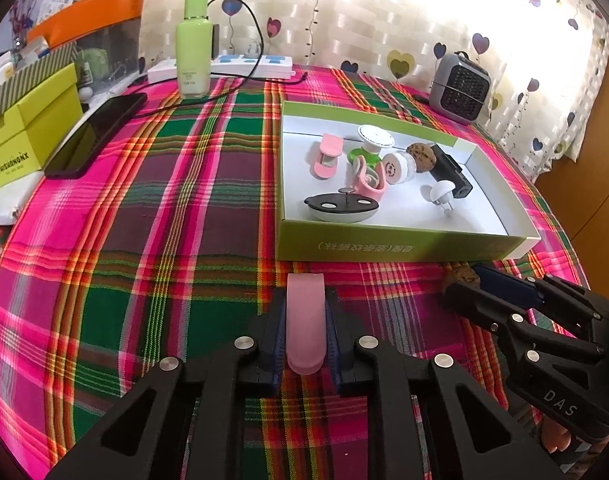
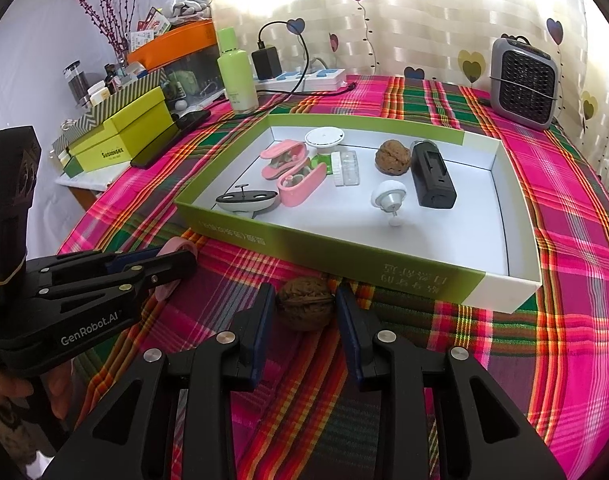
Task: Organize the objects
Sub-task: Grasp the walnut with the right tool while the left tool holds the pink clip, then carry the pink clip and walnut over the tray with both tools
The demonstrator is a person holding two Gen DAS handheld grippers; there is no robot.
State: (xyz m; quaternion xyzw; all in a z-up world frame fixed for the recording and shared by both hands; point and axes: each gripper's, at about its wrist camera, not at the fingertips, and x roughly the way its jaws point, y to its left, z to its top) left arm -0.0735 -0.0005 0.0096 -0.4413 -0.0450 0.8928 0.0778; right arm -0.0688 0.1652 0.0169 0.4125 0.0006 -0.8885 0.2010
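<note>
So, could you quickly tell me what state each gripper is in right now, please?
Left gripper: shut on the pink clip.
Right gripper: open, fingers either side of the walnut, not yet clamped.

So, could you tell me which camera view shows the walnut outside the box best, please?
The right wrist view: the walnut sits whole between the right gripper fingers. The left wrist view shows only its top behind that gripper.
</note>
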